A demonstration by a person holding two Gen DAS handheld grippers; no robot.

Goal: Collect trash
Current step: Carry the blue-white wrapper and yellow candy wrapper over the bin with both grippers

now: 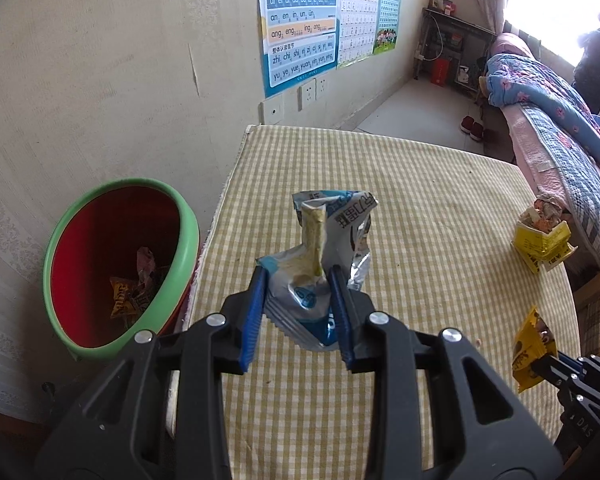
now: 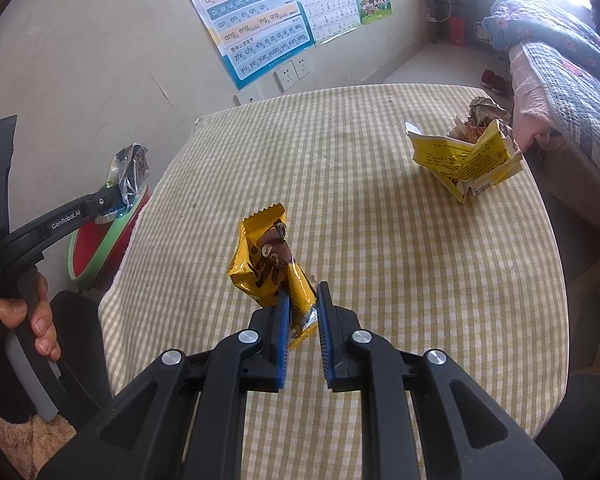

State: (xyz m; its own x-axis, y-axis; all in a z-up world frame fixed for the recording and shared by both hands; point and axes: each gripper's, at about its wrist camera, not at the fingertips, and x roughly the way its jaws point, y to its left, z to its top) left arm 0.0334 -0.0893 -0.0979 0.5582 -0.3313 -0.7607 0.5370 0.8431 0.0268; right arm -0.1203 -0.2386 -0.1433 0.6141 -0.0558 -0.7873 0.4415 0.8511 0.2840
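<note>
My left gripper point(image 1: 297, 276) is shut on a crumpled silver and blue wrapper point(image 1: 332, 224), held above the left part of the checked table point(image 1: 420, 200). The right wrist view shows that left gripper point(image 2: 120, 196) with the silver wrapper point(image 2: 130, 172) over the near rim of the green-rimmed red bin point(image 2: 114, 236). The bin point(image 1: 190, 236) stands on the floor left of the table and holds some wrappers. My right gripper point(image 2: 304, 292) is shut on a yellow snack wrapper point(image 2: 260, 264) above the table point(image 2: 360, 184). The left wrist view has the same right gripper point(image 1: 540, 364) and yellow wrapper point(image 1: 528, 344) at lower right.
A torn yellow box stuffed with crumpled paper point(image 2: 464, 156) lies near the table's right edge, also visible as the yellow box point(image 1: 540, 240). A bed with a floral quilt point(image 1: 560, 120) runs along the right. The postered wall point(image 1: 100, 80) is close behind the bin. A person's hand point(image 2: 32, 312) grips the left handle.
</note>
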